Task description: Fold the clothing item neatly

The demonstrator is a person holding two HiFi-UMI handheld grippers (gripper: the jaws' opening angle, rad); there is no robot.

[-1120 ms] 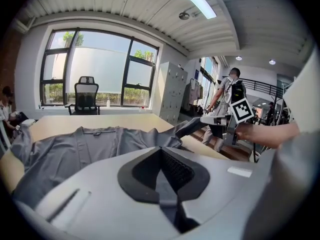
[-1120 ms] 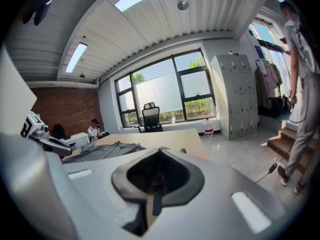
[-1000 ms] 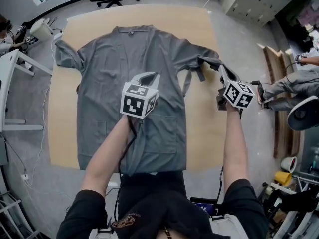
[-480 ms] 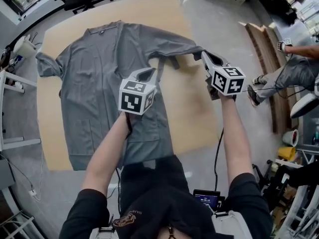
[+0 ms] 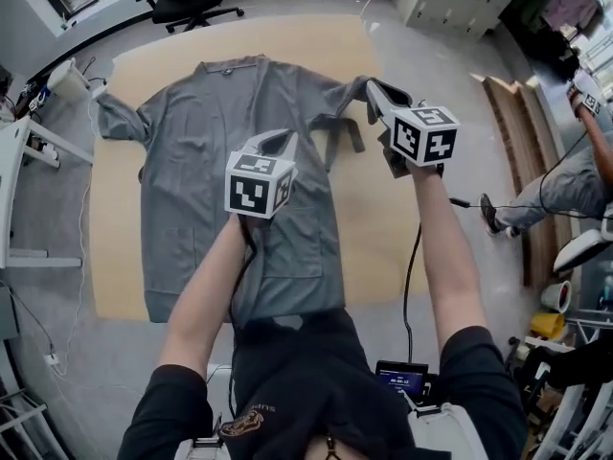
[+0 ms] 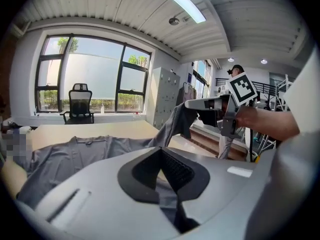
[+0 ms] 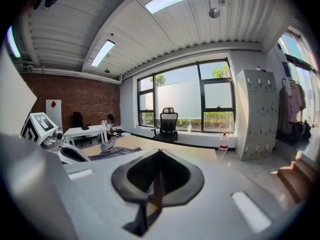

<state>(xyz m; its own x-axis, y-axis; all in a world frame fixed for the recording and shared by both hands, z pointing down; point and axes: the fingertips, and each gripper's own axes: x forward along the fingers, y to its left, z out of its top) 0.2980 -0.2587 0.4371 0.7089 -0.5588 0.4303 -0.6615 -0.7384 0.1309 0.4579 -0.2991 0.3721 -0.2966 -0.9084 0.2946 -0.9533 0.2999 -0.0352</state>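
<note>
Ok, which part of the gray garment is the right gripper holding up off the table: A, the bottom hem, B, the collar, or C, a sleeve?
C: the right gripper is shut on the end of a sleeve of the gray garment, raised above the wooden table.

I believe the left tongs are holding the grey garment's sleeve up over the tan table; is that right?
Not quite: the right tongs are holding the grey garment's sleeve up over the tan table, as the head view shows. The left tongs are shut over its body.
</note>
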